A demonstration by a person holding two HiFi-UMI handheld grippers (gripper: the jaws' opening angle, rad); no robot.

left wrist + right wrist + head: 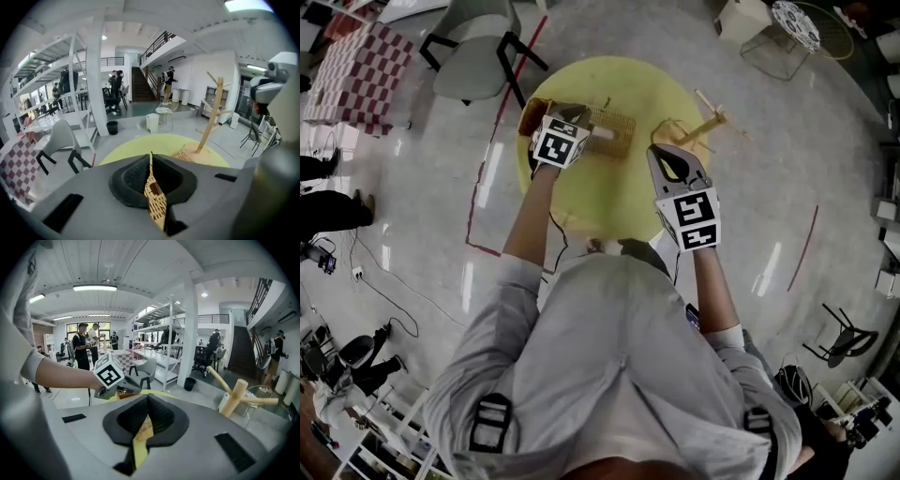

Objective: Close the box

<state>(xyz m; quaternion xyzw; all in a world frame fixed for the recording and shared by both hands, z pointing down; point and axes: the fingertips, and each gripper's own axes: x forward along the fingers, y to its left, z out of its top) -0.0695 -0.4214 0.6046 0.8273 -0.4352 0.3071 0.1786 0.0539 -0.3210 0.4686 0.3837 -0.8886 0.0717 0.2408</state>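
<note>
So the left gripper (151,161) is clamped down on a thin woven panel (156,201) that runs edge-on between its jaws and pokes up a bit past the tips; it looks like the lid or a flap of the box, though I can't swear which. The right gripper (147,401) has its jaws pressed nearly together with just a narrow slit left. There's nothing in it, and you only see a strip of yellow tabletop and a bit of woven texture through the slit. In the head view it hangs over the near right part of the tabletop (619,192), well apart from the box. Count-wise: two grippers, one woven box (615,127), one wooden branch-style rack (709,122) and one round yellow tabletop carrying it all. The box sits on the far left side of the tabletop, right under the left gripper, and the rack stands to its right on a woven-looking base (181,154). As for what's in the box, I can't tell, because the left gripper and its marker cube cover most of it from above. Off the tabletop there's a grey chair (476,58) on the floor to the far left, plus a checkered surface (356,75) beyond it.
</note>
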